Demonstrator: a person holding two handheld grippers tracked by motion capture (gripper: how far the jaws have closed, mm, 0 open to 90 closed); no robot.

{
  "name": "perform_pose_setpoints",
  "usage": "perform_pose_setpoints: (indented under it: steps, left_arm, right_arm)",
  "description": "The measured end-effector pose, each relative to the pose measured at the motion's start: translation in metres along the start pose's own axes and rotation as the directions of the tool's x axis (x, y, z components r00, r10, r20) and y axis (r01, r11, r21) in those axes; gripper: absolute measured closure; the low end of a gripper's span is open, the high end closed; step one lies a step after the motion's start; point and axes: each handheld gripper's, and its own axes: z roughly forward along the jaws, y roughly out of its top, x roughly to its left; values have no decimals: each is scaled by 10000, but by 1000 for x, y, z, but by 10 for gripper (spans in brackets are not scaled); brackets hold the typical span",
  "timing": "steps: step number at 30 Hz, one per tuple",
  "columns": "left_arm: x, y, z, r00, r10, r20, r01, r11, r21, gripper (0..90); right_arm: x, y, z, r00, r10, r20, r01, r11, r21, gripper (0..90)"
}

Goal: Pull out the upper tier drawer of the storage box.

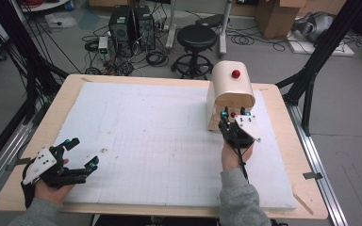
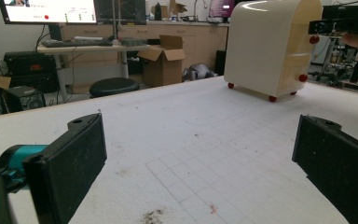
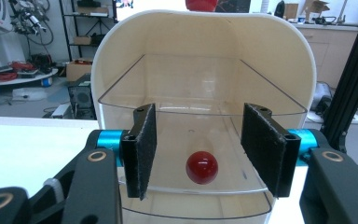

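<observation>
A cream, round-topped drawer cabinet [image 1: 231, 87] stands at the right of the white gridded board [image 1: 146, 136]. One red knob [image 1: 236, 74] sits on its top. My right gripper [image 1: 235, 114] is at its front, open. In the right gripper view the cabinet [image 3: 205, 60] shows clear plastic drawers, and the jaws of the right gripper [image 3: 200, 140] stand on either side of a red drawer knob [image 3: 202, 167] without touching it. My left gripper [image 1: 82, 152] rests open at the near left corner. The left gripper [image 2: 198, 154] holds nothing, and the cabinet [image 2: 272, 46] is far ahead of it.
The board lies on a wooden table [image 1: 61, 94]. Beyond the far edge are a black stool [image 1: 196, 37], computer towers [image 1: 131, 23] and floor cables. Black frame legs [image 1: 311, 70] stand by the right edge. Open board stretches between the two grippers.
</observation>
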Motion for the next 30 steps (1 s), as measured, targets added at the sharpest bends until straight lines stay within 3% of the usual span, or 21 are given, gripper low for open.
perform_pose_setpoints:
  steps: [9,30]
  left_arm:
    - [0,0,1,10000,16,52,-16,10000,31,33]
    - [1,0,2,9999,-69,104,68,10000,63,33]
  right_arm:
    - [-1,0,0,10000,65,8,-65,9999,93,453]
    - [5,-12,2,9996,-268,123,262,9985,473,461]
